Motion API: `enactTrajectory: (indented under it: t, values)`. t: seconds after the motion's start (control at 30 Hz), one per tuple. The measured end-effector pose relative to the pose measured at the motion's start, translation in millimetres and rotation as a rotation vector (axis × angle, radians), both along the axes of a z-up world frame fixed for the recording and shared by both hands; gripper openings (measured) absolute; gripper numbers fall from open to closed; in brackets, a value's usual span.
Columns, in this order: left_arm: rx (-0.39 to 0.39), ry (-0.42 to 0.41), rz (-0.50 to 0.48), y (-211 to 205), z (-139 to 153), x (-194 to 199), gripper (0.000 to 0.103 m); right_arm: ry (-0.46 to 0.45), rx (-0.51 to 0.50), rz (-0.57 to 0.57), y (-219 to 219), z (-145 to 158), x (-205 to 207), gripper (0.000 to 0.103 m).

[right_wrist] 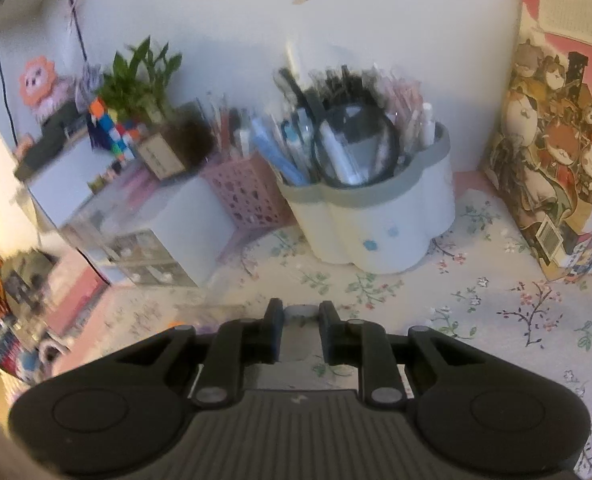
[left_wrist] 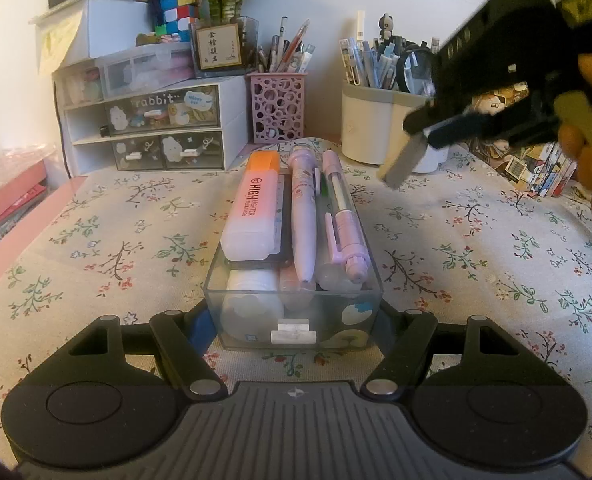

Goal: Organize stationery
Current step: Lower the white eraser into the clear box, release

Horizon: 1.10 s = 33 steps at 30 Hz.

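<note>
Black tongs, silver pivot screws, ribbed base

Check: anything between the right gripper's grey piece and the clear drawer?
Nothing visible: only open air over the tablecloth separates the grey piece from the clear drawer. But the highlighter and two pens already cover the drawer's top.

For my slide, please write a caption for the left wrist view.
Left gripper clamps a clear drawer of pens while the right gripper carries a grey eraser above.

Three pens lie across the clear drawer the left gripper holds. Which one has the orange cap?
The highlighter, leftmost on the clear drawer. It is flat and wide, printed HIGHLIGHTER; the two pens beside it are slim and lilac.
</note>
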<state>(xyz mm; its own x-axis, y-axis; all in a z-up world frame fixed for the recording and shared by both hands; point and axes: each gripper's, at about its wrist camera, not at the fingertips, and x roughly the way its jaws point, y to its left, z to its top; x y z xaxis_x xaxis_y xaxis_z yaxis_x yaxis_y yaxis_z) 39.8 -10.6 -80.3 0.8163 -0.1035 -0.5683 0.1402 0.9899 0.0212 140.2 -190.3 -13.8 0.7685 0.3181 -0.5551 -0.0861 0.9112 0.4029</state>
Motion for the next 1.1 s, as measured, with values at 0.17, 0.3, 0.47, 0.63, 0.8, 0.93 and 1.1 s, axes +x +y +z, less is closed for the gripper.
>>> enactTrajectory:
  t: [0.17,0.3,0.47,0.63,0.8,0.93,1.1]
  values:
    - [0.001,0.000,0.000,0,0,0,0.073,0.000,0.079,0.000,1,13,5,0.023]
    - [0.000,0.000,0.000,0,0,0,0.072,-0.002,0.129,-0.002,10,19,13,0.023]
    - [0.002,0.000,-0.001,0,0,0,0.073,0.024,0.211,0.040,22,19,29,0.023]
    - [0.002,0.000,-0.001,0,0,0,0.072,0.066,0.230,0.054,37,12,47,0.023]
    - [0.003,0.000,-0.001,0,0,0,0.073,0.076,0.227,0.055,44,13,53,0.023]
    - [0.004,0.000,-0.003,1,0,0,0.073,0.085,0.199,0.059,51,13,55,0.023]
    - [0.004,0.000,-0.002,0,0,0,0.073,0.117,0.178,0.066,57,10,56,0.019]
